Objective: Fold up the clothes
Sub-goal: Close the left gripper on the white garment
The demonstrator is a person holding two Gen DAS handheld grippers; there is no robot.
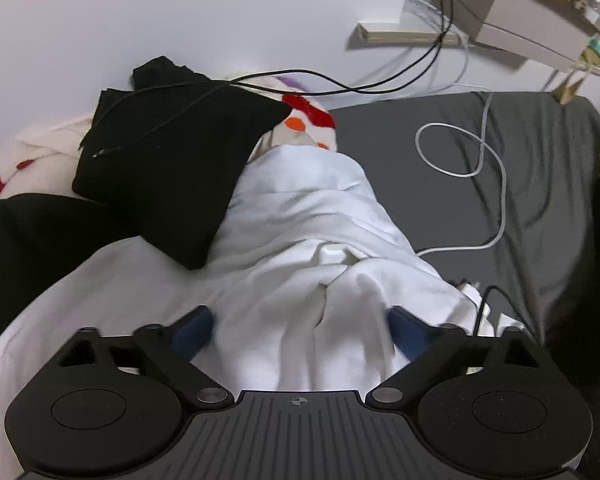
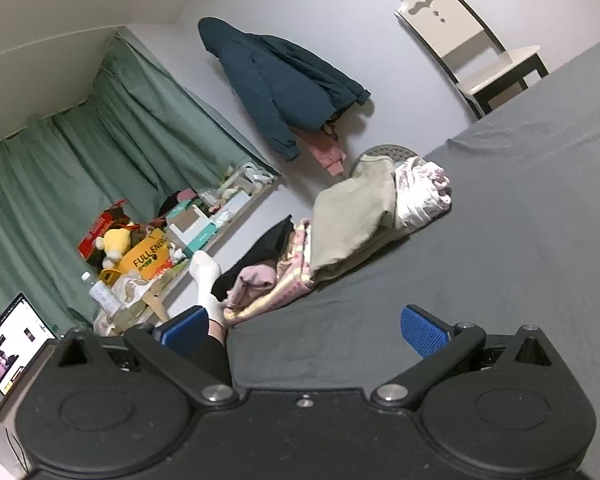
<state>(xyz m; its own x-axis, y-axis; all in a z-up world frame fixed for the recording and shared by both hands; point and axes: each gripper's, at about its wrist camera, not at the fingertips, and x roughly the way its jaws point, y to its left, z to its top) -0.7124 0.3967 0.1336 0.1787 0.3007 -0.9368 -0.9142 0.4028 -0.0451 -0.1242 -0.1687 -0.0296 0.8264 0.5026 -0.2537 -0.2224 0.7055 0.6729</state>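
A crumpled white garment (image 1: pixel 300 240) lies on the dark grey bed sheet (image 1: pixel 540 184) and runs up between the fingers of my left gripper (image 1: pixel 300 332). That gripper is open, its blue pads (image 1: pixel 192 332) wide apart on either side of the bunched cloth. A folded black garment (image 1: pixel 168 160) rests at the white one's upper left. My right gripper (image 2: pixel 304 332) hangs open over bare sheet (image 2: pixel 500 240), holding nothing. Farther off in the right wrist view sits a pile of clothes (image 2: pixel 352 216), beige, pink and black.
A white cable (image 1: pixel 480 160) loops on the sheet, and black cables (image 1: pixel 340 88) cross the black garment. A spotted white blanket (image 1: pixel 300 120) lies behind. A person's socked foot (image 2: pixel 206 276) is by the pile. Laptop (image 2: pixel 16 340), cluttered low table (image 2: pixel 160 248), hanging jacket (image 2: pixel 280 80) and chair (image 2: pixel 480 52) stand around the bed.
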